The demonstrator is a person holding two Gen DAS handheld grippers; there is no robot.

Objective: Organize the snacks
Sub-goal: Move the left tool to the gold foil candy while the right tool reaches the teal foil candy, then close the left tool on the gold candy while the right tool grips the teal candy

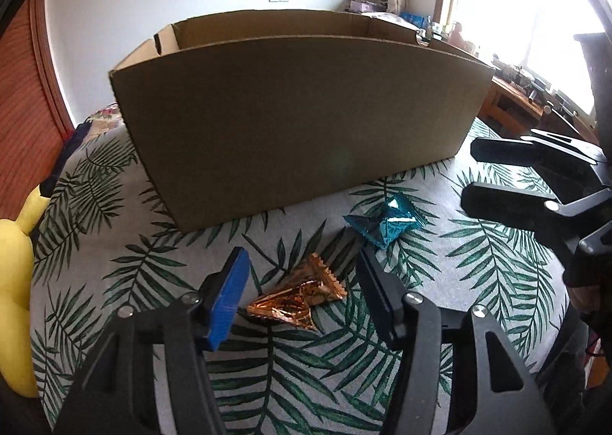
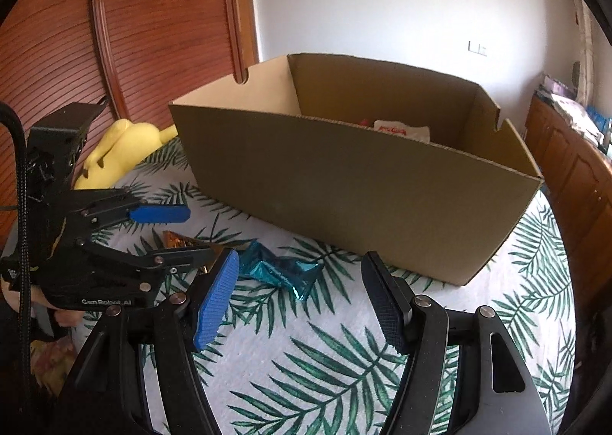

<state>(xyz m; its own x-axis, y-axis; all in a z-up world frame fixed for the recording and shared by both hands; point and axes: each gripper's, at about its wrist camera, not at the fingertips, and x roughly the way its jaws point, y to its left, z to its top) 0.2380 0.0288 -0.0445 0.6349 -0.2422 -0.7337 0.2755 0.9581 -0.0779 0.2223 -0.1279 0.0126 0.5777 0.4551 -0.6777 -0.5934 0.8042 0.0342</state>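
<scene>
On the leaf-print cloth (image 1: 306, 377), in front of the cardboard box (image 1: 290, 129), we see 2 snacks: a copper foil packet (image 1: 302, 291) lying between the spread, empty jaws of our left gripper (image 1: 302, 297), and a teal foil packet (image 2: 281, 270) ahead of our right gripper (image 2: 302, 305), whose jaws are also released. From the right wrist, the left gripper's lower finger hides most of the copper packet. Inside the box we make out only a white wrapper (image 2: 401, 131) with red print; the near wall conceals the rest. A yellow plush toy (image 2: 122, 148) sits beside the box, partly cut off.
</scene>
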